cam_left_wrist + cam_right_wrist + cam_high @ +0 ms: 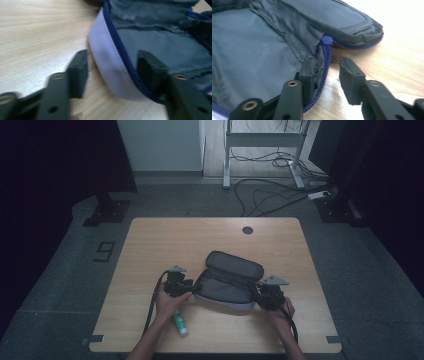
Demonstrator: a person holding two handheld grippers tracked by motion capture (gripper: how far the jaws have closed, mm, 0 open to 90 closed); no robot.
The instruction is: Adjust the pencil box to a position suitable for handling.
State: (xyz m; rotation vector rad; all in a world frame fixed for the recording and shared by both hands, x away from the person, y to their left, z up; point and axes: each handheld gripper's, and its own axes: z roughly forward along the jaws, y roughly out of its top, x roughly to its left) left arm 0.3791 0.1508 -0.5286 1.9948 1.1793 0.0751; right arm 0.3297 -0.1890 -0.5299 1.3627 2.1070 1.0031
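Note:
A grey zip pouch (230, 282) lies unzipped on the wooden table (165, 240), its lid flap folded back. My left gripper (187, 290) is at the pouch's left end. In the left gripper view the left gripper (113, 53) is open, astride the pale rim and blue zipper (120, 47), with neither pad pressing. My right gripper (257, 295) is at the pouch's right end. In the right gripper view the right gripper (327, 62) stands open: one jaw rests against the grey lining (249, 50) inside, the other is clear of the zipper edge (325, 65) outside.
A green-and-white tube (180, 324) lies on the table beside the left hand. A round cable hole (247, 230) sits near the table's far edge. Beyond the table, cables (270, 195) trail over the floor around a white desk frame (227, 165).

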